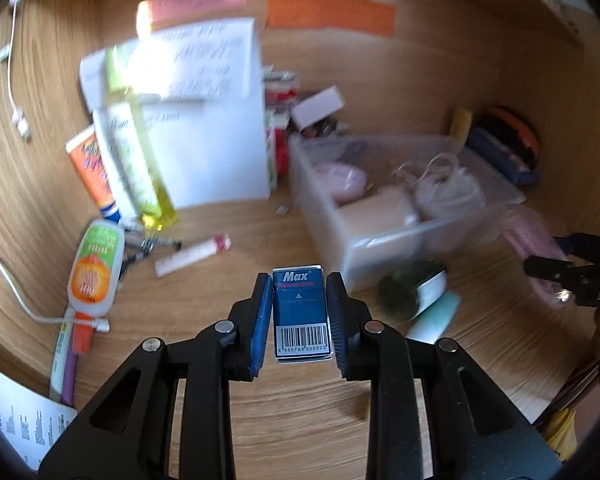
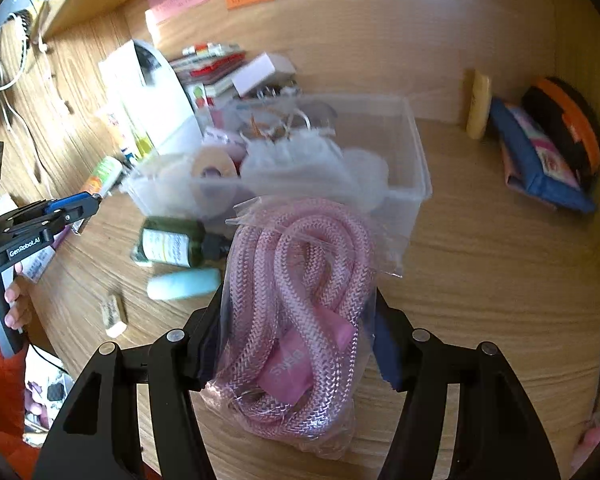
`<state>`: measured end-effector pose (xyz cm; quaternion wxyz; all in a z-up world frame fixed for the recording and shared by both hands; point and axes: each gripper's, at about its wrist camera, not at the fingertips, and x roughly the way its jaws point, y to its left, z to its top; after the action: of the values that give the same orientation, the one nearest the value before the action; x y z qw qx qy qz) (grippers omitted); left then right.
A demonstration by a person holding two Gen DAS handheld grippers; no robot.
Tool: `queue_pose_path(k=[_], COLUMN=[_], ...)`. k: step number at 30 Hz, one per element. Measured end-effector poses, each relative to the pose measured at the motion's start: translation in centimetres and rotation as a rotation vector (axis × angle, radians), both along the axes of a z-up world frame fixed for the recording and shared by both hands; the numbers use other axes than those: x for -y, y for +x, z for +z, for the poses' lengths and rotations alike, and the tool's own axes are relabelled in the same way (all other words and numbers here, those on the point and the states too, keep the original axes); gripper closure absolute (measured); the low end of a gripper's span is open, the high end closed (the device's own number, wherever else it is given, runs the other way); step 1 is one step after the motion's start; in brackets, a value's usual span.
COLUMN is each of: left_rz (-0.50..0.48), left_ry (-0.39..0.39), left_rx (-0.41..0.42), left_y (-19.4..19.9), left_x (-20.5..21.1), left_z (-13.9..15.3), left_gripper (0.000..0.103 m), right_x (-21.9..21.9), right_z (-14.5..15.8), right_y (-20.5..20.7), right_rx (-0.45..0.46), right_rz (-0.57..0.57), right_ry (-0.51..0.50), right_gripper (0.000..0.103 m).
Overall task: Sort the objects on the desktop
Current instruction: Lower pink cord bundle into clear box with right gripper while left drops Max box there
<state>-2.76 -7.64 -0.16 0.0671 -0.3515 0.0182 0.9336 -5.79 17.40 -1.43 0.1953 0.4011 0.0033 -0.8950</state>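
warm daylight, glare on the white papers (image 1: 204,80), motion-blurred background, fisheye-bent dark edges

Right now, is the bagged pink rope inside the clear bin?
No. The bagged pink rope is clamped in the right gripper, in front of the clear bin, outside its walls.

A small blue staple box (image 1: 300,312) shows white "Max" lettering, a red band under it and a black-and-white barcode at its near end. Blue pads (image 1: 263,320) line the black left gripper (image 1: 300,316). In the right wrist view, a coiled pink braided rope (image 2: 300,300) with a herringbone weave sits in a clear plastic bag, a solid pink tag among the coils. The light wood-grain desk (image 2: 480,280) runs pale tan. A dark green bottle (image 2: 172,244) carries a white label. Beside it, a pale mint tube (image 2: 184,284). Orange, green and pink paper notes (image 1: 330,14) colour the back wall.
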Motion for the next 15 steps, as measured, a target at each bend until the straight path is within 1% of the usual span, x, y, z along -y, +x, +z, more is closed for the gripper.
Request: queue_pose_path(k=[3,8,15], left_rz=[-0.026,-0.046,-0.061], left_ry=[0.014,0.012,0.027], left_rx=[-0.030,-0.059,-0.050], left_y=[-0.2,-1.4,-4.4], left_x=[-1.0,-2.3,-3.7], left_z=[1.2,2.2,2.2], left_gripper=[0.076,0.076,0.076], right_x=[0.0,-0.5,-1.3], right_z=[1.2,3.1,4.6], right_y=[-0.2,-1.0,-3.9], right_rx=[-0.031,-0.095,-0.131], right_rz=[0.004,-0.003,-0.031], right_ry=[-0.013,-0.010,-0.025], right_gripper=[0.044,0.044,0.044])
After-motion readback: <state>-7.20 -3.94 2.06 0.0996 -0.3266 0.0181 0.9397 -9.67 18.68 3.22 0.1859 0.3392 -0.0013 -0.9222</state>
